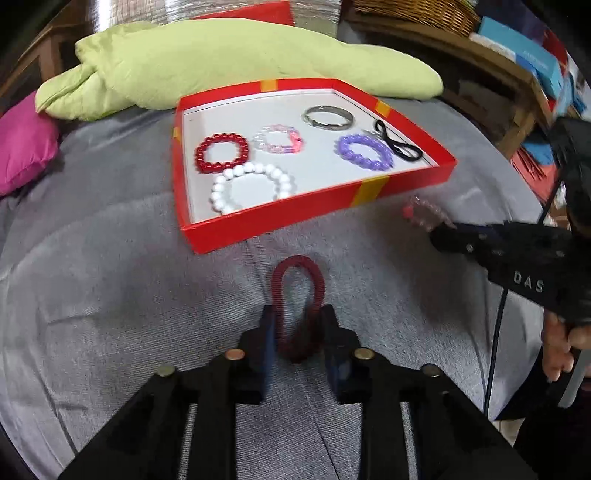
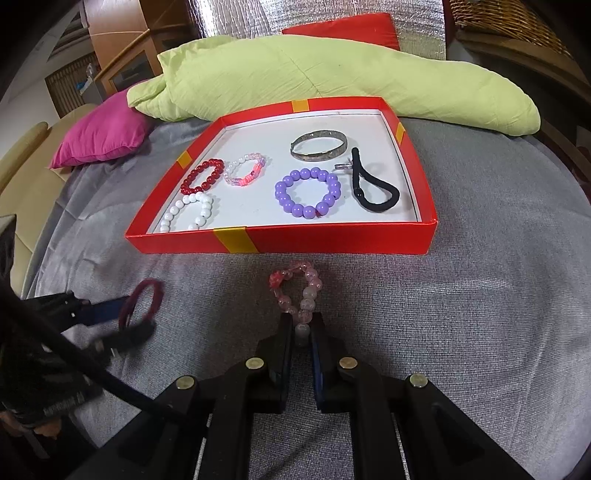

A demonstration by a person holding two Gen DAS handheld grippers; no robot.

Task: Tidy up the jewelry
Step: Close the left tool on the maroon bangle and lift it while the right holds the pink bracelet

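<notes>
A red box (image 1: 280, 218) (image 2: 332, 243) on the grey bedspread holds several bracelets: red (image 1: 221, 152), white (image 1: 253, 186), pink-white (image 1: 279, 139), purple (image 1: 364, 152) (image 2: 307, 192), a silver bangle (image 1: 328, 116) (image 2: 319, 144) and a black hair tie (image 1: 397, 142) (image 2: 373, 186). My left gripper (image 1: 298, 319) is shut on a dark red coiled hair tie (image 1: 298, 291) (image 2: 142, 299), in front of the box. My right gripper (image 2: 303, 328) is shut on a pale pink bead bracelet (image 2: 299, 291) (image 1: 428, 212), just before the box's front wall.
A lime green pillow (image 2: 332, 74) lies behind the box, a magenta cushion (image 2: 103, 133) at the left and a red cushion (image 2: 343, 29) at the back. Wooden shelves with books (image 1: 517, 55) stand to the right. Grey bedspread (image 2: 480, 295) surrounds the box.
</notes>
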